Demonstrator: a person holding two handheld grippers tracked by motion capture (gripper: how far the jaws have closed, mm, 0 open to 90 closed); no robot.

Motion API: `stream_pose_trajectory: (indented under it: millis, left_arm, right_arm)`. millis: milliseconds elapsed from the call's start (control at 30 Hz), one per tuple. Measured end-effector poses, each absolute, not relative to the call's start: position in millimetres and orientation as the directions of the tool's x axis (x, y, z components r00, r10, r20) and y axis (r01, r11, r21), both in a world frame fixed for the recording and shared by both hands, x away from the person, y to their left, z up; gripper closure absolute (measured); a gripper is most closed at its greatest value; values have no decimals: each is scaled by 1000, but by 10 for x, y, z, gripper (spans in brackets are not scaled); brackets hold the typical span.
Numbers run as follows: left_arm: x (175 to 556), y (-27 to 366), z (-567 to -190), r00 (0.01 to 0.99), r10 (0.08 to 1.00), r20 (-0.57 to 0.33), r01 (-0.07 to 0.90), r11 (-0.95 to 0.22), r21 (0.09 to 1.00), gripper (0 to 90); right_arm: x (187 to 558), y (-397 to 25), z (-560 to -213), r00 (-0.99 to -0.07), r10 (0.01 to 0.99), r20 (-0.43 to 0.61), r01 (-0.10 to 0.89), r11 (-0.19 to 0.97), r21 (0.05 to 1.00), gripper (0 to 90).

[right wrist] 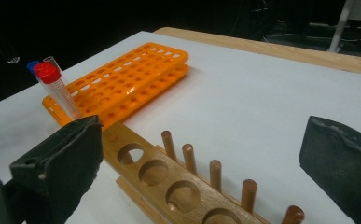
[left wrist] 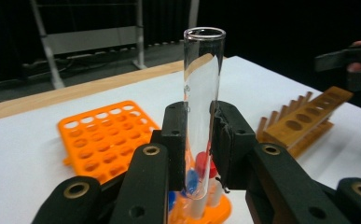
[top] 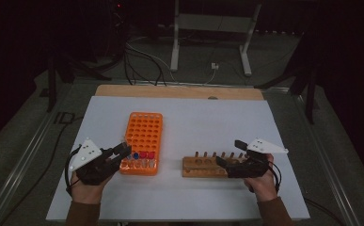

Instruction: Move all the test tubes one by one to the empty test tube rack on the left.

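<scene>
My left gripper [left wrist: 201, 135] is shut on a clear, uncapped glass test tube [left wrist: 204, 79], which stands upright between the jaws. In the high view the left gripper [top: 122, 153] is at the near left corner of the orange tube rack [top: 144, 134]. Red-capped [left wrist: 205, 163] and blue-capped [left wrist: 192, 179] tubes stand in the rack's near row, right behind the held tube. My right gripper [top: 230, 153] is open over the right end of the wooden peg rack [top: 208, 167]. Its jaws [right wrist: 201, 158] are spread wide above the rack's round holes [right wrist: 169, 186], holding nothing.
The racks sit on a white mat [top: 193, 113] over a wooden table [top: 179, 91]. The orange rack [right wrist: 127, 79] has many vacant holes at its far end. A red-capped tube [right wrist: 52, 81] stands at its near corner. Cables and metal frame legs [top: 175, 42] lie on the dark floor beyond.
</scene>
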State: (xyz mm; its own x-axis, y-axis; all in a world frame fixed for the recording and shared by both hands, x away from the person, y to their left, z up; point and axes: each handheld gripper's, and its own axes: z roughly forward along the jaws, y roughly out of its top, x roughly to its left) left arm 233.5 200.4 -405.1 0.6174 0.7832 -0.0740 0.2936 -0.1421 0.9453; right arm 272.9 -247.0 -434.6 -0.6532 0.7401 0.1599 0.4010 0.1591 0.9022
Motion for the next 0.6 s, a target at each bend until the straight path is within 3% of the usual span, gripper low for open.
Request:
stream_pose_trajectory:
  millis: [600]
  left_arm:
    - [2385,2147,-4239,538,840,-69,314,-124,941,763]
  right_arm:
    - [2698,-2618,-4409,-621,766,164,416,144,898,1]
